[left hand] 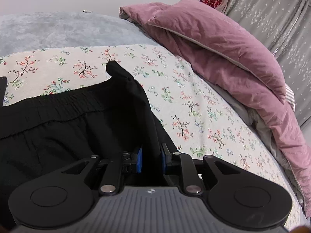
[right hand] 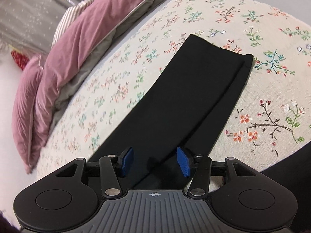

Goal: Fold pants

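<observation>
The black pants (right hand: 186, 97) lie on the floral sheet (right hand: 252, 101). The left gripper (left hand: 151, 160), low over the sheet, clenches a fold at the waistband. The right gripper (right hand: 155, 161) hovers over the legs, released.

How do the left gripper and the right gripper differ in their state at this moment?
The left gripper is shut on a bunched fold of the black pants near the waistband; the right gripper is open and holds nothing. The left gripper's fabric rises in a peak, while the pant legs under the right gripper lie flat. Both have blue pads and face the floral bedspread.
</observation>
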`<state>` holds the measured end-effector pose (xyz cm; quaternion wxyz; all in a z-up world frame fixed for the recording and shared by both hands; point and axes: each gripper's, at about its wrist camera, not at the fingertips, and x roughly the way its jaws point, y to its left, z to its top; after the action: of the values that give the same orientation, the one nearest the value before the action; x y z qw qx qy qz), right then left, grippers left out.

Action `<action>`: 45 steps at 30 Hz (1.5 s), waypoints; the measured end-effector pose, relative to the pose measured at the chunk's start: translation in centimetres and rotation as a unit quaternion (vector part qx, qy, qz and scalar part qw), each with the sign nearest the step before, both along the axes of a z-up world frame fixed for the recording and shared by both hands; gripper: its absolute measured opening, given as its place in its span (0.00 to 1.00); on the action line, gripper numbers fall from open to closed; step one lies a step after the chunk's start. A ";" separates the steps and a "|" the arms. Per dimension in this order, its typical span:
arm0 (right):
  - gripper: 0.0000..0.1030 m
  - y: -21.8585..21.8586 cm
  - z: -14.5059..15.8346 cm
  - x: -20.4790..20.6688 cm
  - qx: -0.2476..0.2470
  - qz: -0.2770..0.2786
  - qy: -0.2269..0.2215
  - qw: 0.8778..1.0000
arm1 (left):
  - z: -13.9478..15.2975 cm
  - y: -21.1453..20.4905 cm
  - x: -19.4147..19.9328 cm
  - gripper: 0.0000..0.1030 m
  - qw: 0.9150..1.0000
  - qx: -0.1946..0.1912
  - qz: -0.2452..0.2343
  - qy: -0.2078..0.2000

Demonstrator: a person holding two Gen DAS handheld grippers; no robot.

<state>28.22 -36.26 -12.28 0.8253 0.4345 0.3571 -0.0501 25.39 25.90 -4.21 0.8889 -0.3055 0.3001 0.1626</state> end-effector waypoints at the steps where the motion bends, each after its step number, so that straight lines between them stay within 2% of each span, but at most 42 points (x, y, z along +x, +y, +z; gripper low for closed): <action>1: 0.48 -0.3 -0.2 -0.1 0.007 -0.009 -0.005 1.000 | -0.1 0.1 0.0 0.37 1.000 0.000 0.003 -0.001; 4: 0.47 -1.1 -0.8 0.2 0.027 -0.040 -0.023 0.999 | -0.4 0.7 0.0 0.38 1.000 -0.015 0.019 -0.007; 7: 0.45 -1.3 -1.0 0.7 0.022 -0.065 -0.037 0.997 | -0.8 1.7 -0.1 0.37 0.999 -0.042 0.033 -0.009; 8: 0.41 -1.3 -1.0 0.9 0.015 -0.074 -0.040 0.996 | -0.9 1.9 -0.1 0.37 0.998 -0.045 0.037 -0.011; 10: 0.27 -1.1 -0.9 1.4 -0.007 -0.084 -0.036 0.996 | -0.9 2.0 -0.1 0.18 0.998 -0.050 0.033 -0.010; 11: 0.09 -1.0 -0.9 1.7 -0.023 -0.087 -0.025 0.996 | -0.7 1.9 -0.1 0.17 0.998 -0.053 0.029 -0.013; 12: 0.01 -0.9 -0.7 1.9 -0.036 -0.090 -0.014 0.995 | -0.4 1.8 -0.2 0.17 0.998 -0.047 0.029 -0.014; 16: 0.00 -0.6 1.6 0.6 -0.060 -0.098 -0.043 0.992 | 1.7 1.0 -1.2 0.17 1.000 -0.007 0.009 -0.028; 22: 0.00 0.0 7.8 -4.0 -0.115 -0.088 -0.091 0.985 | 3.9 1.8 -4.1 0.17 1.000 -0.001 -0.012 -0.029; 29: 0.00 1.7 11.7 -11.3 -0.175 -0.088 -0.091 0.976 | 5.3 3.0 -8.7 0.17 0.999 0.010 -0.046 -0.011; 34: 0.00 3.6 10.8 -16.4 -0.207 -0.076 -0.061 0.974 | 3.5 4.1 -12.2 0.17 0.998 0.004 -0.063 0.031; 39: 0.00 4.6 7.8 -20.3 -0.204 -0.068 -0.028 0.976 | 1.5 5.3 -14.9 0.18 0.995 0.010 -0.081 0.057; 45: 0.00 4.9 3.8 -23.0 -0.177 -0.074 0.021 0.981 | -0.4 6.9 -16.4 0.19 0.993 -0.034 -0.086 0.077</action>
<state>5.20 -31.37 -8.49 0.8754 0.3059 0.3268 -0.1824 9.03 32.78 -4.64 0.8628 -0.2955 0.3982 0.0984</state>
